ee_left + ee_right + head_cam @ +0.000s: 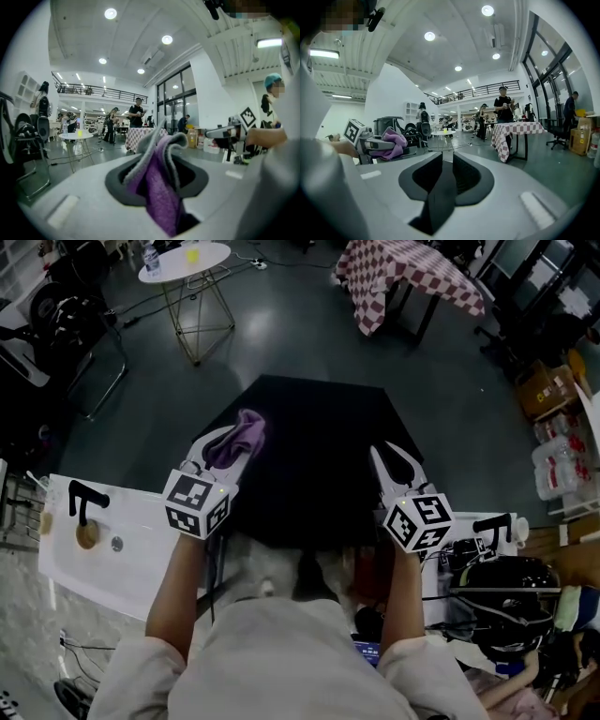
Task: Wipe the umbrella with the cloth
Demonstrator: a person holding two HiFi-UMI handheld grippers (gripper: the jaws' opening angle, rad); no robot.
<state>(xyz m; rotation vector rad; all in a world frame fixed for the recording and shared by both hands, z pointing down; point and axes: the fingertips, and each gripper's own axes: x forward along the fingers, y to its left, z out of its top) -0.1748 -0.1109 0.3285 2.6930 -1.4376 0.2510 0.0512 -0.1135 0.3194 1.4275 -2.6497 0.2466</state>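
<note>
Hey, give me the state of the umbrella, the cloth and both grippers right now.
umbrella: open, black canopy spread out.
cloth: bunched, clamped in the left gripper.
left gripper: shut on the cloth.
right gripper: jaws slightly apart, black umbrella fabric between them.

A round white table (178,271) stands well apart from a checkered-cloth table (408,273).
</note>
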